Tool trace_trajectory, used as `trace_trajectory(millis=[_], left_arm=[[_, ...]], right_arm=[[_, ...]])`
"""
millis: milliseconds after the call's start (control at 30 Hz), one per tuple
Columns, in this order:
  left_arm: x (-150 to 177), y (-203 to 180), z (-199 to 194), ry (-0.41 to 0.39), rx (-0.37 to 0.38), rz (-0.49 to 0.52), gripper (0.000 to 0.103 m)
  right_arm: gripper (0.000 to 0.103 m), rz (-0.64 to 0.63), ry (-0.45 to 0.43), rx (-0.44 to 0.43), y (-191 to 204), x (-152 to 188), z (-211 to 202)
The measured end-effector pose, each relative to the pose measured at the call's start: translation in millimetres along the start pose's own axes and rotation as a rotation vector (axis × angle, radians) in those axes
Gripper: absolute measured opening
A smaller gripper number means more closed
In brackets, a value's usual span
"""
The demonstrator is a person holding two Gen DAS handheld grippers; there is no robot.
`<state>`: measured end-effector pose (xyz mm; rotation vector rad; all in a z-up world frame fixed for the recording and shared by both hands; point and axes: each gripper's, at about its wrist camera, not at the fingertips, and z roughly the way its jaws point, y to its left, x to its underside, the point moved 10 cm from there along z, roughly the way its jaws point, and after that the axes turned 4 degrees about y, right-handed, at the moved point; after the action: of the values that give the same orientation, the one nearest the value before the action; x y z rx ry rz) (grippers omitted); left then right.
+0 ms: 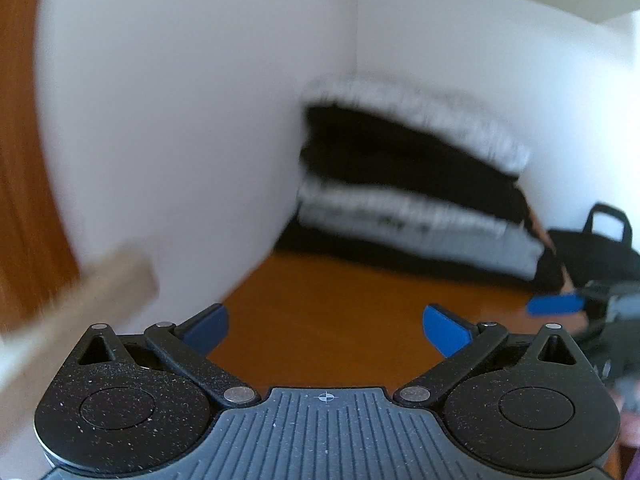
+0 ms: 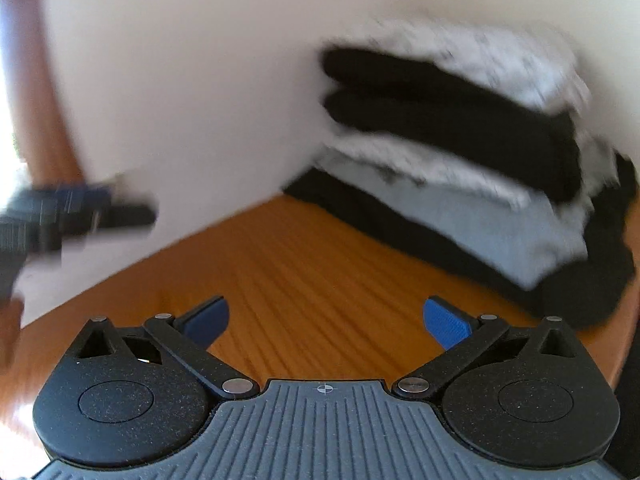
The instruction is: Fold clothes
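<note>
A stack of folded clothes (image 1: pixel 408 184), black, white and grey layers, sits in the wall corner on the wooden table (image 1: pixel 340 312). It also shows in the right wrist view (image 2: pixel 460 168). My left gripper (image 1: pixel 326 330) is open and empty, above the table short of the stack. My right gripper (image 2: pixel 326 324) is open and empty, also short of the stack. The right gripper shows at the right edge of the left wrist view (image 1: pixel 560 304); the left gripper shows blurred at the left of the right wrist view (image 2: pixel 80 208).
White walls (image 1: pixel 180 120) meet in a corner behind the stack. A black bag (image 1: pixel 600 248) stands to the right of the stack. A blurred beige strip (image 1: pixel 80 300) crosses the lower left. The wooden table (image 2: pixel 300 264) lies under both grippers.
</note>
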<state>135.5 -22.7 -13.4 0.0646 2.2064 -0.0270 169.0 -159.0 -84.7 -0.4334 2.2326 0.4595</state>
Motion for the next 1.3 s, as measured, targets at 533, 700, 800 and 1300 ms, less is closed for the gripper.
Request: trace_trajectory(millis=[533, 700, 800, 1300], left_arm=[[64.5, 33.1, 9.6, 0.11, 0.038, -0.006, 0.103], [71.9, 33.2, 9.2, 0.143, 0.014, 0.03, 0.103], [73.9, 29.9, 6.4, 0.149, 0.017, 0.051, 0.103], [78.3, 31.4, 0.2, 0.149, 0.021, 0.051, 0.103]], right_arm=[[0.103, 0.062, 0.03, 0.368, 31.8, 53.0, 2.6], [0.103, 0.135, 0.028, 0.402, 36.0, 65.9, -11.3], [0.103, 0.146, 0.027, 0.414, 41.7, 73.1, -18.5], [0.103, 0.196, 0.016, 0.469, 48.5, 86.4, -31.3]])
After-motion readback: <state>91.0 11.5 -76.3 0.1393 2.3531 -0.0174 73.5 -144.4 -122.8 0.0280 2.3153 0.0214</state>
